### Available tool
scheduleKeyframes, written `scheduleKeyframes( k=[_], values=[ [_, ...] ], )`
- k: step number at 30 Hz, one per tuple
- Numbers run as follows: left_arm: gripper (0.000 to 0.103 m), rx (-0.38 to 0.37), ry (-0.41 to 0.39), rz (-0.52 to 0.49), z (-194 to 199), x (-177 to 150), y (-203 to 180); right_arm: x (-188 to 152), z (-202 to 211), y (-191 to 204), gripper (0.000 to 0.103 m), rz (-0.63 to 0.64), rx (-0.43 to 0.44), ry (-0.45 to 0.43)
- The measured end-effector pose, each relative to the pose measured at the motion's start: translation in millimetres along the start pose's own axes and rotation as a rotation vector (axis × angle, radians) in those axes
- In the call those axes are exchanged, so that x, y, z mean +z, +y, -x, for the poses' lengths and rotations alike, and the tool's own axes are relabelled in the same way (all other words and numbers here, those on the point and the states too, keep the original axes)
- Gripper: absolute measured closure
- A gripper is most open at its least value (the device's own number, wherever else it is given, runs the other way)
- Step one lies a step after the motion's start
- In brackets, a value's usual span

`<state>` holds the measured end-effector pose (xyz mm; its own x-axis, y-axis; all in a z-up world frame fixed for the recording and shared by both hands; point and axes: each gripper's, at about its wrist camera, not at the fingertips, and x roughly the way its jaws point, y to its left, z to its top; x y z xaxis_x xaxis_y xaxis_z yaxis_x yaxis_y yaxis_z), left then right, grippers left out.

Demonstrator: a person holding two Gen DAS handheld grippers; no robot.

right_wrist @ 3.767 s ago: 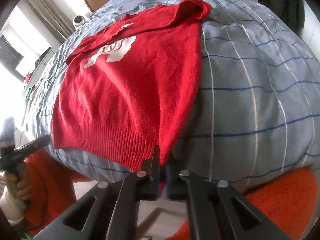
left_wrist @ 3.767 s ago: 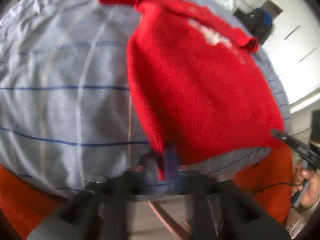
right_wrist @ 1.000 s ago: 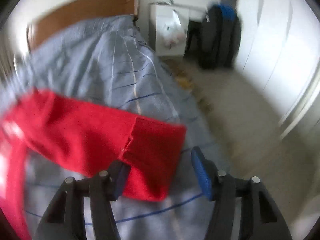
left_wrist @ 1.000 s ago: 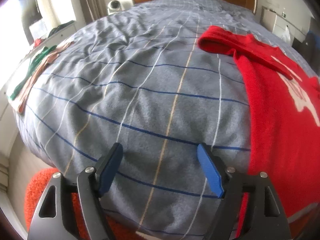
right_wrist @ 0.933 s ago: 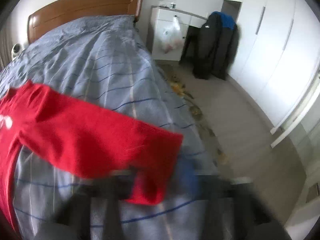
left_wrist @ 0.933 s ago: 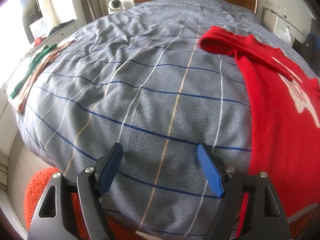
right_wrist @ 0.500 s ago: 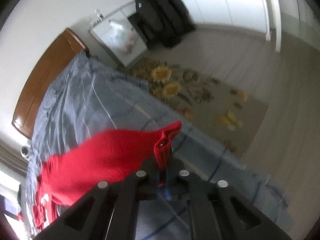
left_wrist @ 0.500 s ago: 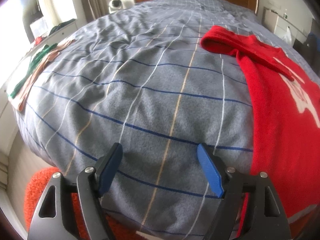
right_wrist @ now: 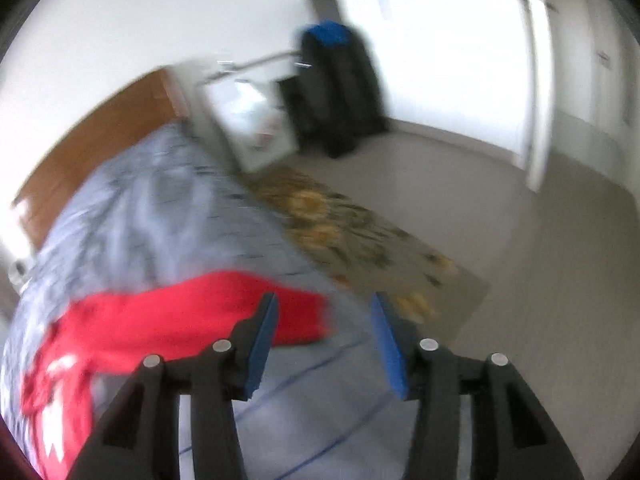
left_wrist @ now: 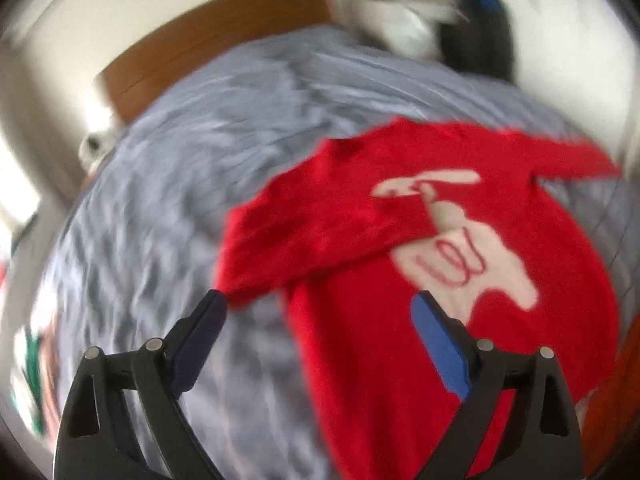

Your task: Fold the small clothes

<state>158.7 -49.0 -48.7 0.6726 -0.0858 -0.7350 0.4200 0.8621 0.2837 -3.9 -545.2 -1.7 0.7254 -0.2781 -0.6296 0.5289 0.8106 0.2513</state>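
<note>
A small red sweater with a white figure on its chest lies front up on the grey striped bedspread. Its left sleeve is folded across the body, the right sleeve stretches out flat. My left gripper is open and empty, hovering over the sweater's left side. In the right wrist view the outstretched sleeve lies on the bedspread near the bed's edge. My right gripper is open and empty just beyond the cuff. Both views are blurred by motion.
A wooden headboard stands at the far end of the bed. A white nightstand, a dark bag and a flowered rug lie beside the bed. Green and tan clothes lie at the bed's left edge.
My right gripper has let go of the sleeve cuff and opened; the sleeve now lies flat. My left gripper has swung right over the sweater, still open.
</note>
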Motion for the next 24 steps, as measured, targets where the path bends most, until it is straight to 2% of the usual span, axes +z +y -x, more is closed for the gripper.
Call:
scheduleKeyframes(
  k=[2, 5, 7, 9, 12, 13, 14, 16, 18, 19, 20, 21, 22, 24],
  values=[
    [0.009, -0.002, 0.020, -0.115, -34, 17, -27, -17, 6, 31, 0.048, 0.029, 0.094, 0.016],
    [0.011, -0.010, 0.071, -0.183, -79, 27, -53, -60, 13, 77, 0.048, 0.066, 0.226, 0.054],
    [0.020, -0.004, 0.105, -0.168, -101, 28, -55, -89, 16, 102, 0.048, 0.091, 0.278, 0.072],
    [0.023, -0.013, 0.129, -0.138, -118, 30, -55, -117, 18, 119, 0.048, 0.136, 0.300, 0.081],
    [0.044, -0.064, 0.121, -0.103, -126, 33, -59, -144, 12, 133, 0.048, 0.223, 0.307, 0.144],
    [0.047, -0.073, 0.120, -0.108, -127, 34, -62, -147, 9, 137, 0.048, 0.244, 0.311, 0.167],
    [0.046, -0.065, 0.105, -0.127, -124, 32, -66, -148, 9, 134, 0.048, 0.246, 0.318, 0.170],
    [0.031, -0.043, 0.089, -0.174, -120, 30, -73, -143, 9, 134, 0.048, 0.238, 0.318, 0.146],
    [0.028, -0.035, 0.071, -0.194, -118, 28, -73, -143, 6, 133, 0.048, 0.227, 0.310, 0.141],
    [0.036, -0.046, 0.076, -0.187, -120, 28, -71, -143, 0, 135, 0.048, 0.223, 0.308, 0.149],
    [0.043, -0.091, 0.090, -0.156, -122, 29, -68, -144, -2, 133, 0.047, 0.217, 0.306, 0.159],
    [0.073, -0.119, 0.098, -0.135, -125, 32, -66, -146, -5, 131, 0.047, 0.210, 0.303, 0.169],
    [0.100, -0.115, 0.106, -0.099, -126, 34, -65, -144, -9, 134, 0.048, 0.207, 0.302, 0.172],
    [0.101, -0.118, 0.095, -0.020, -121, 40, -56, -142, -10, 135, 0.048, 0.205, 0.295, 0.164]
  ],
)
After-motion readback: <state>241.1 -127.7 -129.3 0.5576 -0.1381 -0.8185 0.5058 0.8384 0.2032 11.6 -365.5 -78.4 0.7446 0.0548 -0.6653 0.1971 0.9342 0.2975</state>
